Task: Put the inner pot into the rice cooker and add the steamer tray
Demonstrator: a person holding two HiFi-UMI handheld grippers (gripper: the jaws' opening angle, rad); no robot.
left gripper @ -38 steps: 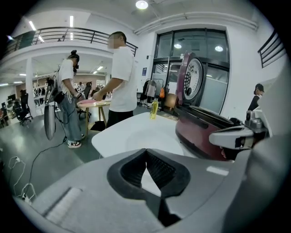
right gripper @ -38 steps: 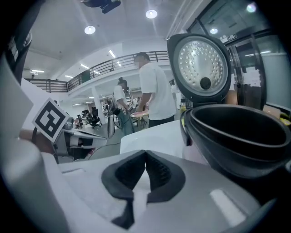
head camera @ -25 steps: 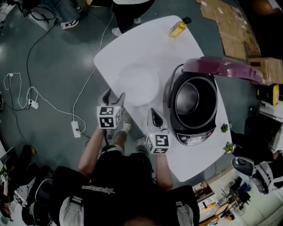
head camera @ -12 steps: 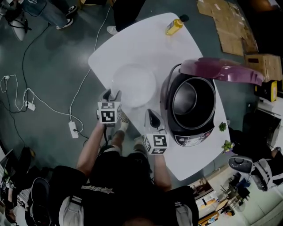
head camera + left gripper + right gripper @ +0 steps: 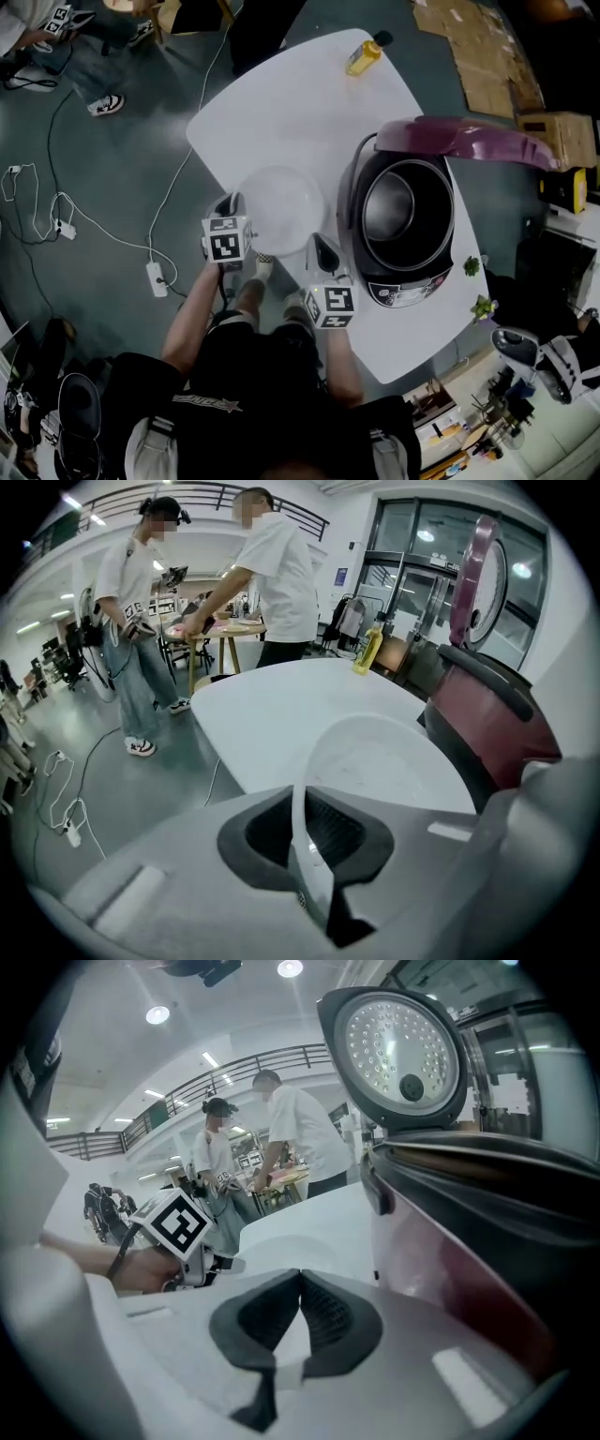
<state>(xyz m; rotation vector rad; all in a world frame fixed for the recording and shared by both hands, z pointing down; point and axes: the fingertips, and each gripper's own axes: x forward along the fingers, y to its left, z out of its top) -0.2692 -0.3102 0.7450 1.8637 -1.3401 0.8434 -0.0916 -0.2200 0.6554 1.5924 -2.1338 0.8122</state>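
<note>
Your left gripper [image 5: 231, 201] was closing on steamer tray [image 5: 283, 202] rim; tray sat on table [image 5: 300, 103]. You needed firm pinch, flat lift. Right gripper [image 5: 323, 249] was shut, empty. Inner pot [image 5: 394, 208] already sat in rice cooker [image 5: 405, 292].

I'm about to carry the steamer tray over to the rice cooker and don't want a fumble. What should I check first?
1. Left claw on the steamer tray rim: jaws closing with the rim between them, ok.
2. Inner pot sits in the rice cooker: ok.
3. Lid raised, opening free: ok.
4. Right claw shut with nothing in it: ok.
5. Grip firm enough for lifting: cannot tell.
</note>
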